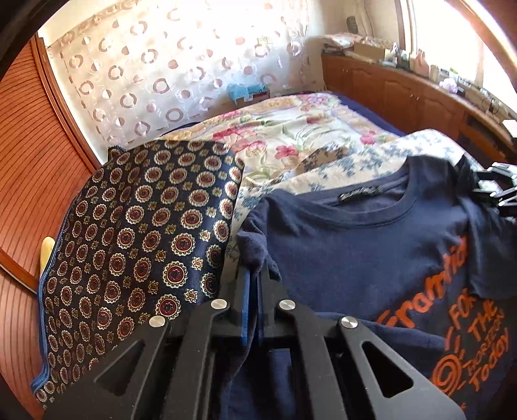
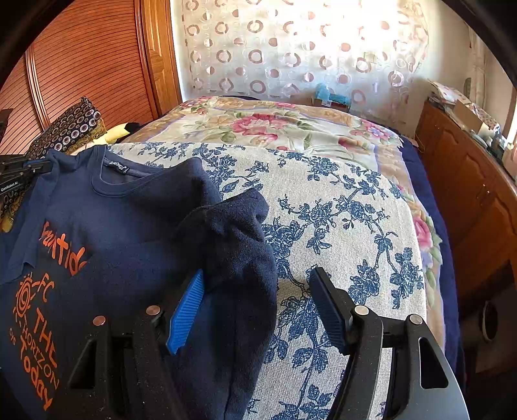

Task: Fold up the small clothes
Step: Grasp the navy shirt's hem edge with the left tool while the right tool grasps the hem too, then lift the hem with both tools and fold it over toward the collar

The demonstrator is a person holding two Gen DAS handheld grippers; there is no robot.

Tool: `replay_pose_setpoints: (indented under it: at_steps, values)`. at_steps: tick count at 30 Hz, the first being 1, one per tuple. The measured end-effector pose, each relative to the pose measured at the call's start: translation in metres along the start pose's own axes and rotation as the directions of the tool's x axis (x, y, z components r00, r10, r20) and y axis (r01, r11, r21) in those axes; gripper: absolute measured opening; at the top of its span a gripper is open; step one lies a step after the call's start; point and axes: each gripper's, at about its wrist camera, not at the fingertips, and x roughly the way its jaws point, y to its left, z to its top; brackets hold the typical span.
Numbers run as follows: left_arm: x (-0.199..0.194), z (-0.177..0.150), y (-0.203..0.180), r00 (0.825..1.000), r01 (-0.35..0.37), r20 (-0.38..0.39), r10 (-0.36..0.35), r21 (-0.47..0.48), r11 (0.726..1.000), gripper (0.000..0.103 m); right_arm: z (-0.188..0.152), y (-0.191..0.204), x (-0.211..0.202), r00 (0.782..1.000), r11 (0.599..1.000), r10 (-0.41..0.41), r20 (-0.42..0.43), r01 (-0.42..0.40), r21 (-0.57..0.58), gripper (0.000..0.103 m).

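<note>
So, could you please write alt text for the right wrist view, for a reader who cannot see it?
The right gripper hangs open over a navy T-shirt with orange lettering, the shirt's sleeve lying between its blue-padded fingers, unpinched. The shirt rests on a blue floral cloth spread over a bed; the left gripper shows at its far shoulder.

Strong daylight through the patterned curtain (image 1: 181,64), blown out to white near the top in both views; window (image 1: 433,29) at upper right of the left view also overexposed; bed (image 2: 323,200) evenly lit, soft shadows only; navy T-shirt (image 1: 355,245) reads dark, folds hard to separate, perhaps underexposed; heavy fisheye bending at the edges, black vignette in the corners; close foreground slightly soft; far shelf clutter blurred.
</note>
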Motion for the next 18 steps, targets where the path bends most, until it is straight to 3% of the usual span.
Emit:
replay_pose_setpoints:
  at_steps: [6,8,9,10,11,18]
  values:
    - [-0.021,-0.003,0.001,0.998,0.053,0.042,-0.052,-0.023,0.998,0.004,0.008,-0.001,0.004,1.0,1.0,0.019,-0.018,-0.019,0.001,0.069]
    - [-0.028,-0.005,0.002,0.996,0.068,0.054,-0.066,-0.037,0.997,0.004,0.013,-0.001,0.007,0.999,0.999,0.036,-0.027,-0.036,0.005,0.06]
    - [-0.033,-0.006,0.001,0.995,0.08,0.061,-0.077,-0.04,0.996,0.004,0.015,-0.001,0.007,0.999,0.999,0.046,-0.028,-0.046,0.008,0.045]
    - [-0.039,-0.008,0.002,0.994,0.09,0.07,-0.087,-0.045,0.995,0.004,0.017,-0.001,0.006,0.997,0.997,0.071,-0.031,-0.07,0.013,0.022]
    - [-0.043,-0.008,0.003,0.993,0.097,0.077,-0.093,-0.05,0.994,0.004,0.017,0.0,0.004,0.995,0.995,0.099,-0.03,-0.099,0.02,0.01]
    - [-0.097,-0.033,0.0,0.982,0.123,0.151,-0.114,-0.051,0.991,0.003,0.005,0.005,-0.051,0.985,0.987,0.151,0.086,-0.155,0.043,0.007]
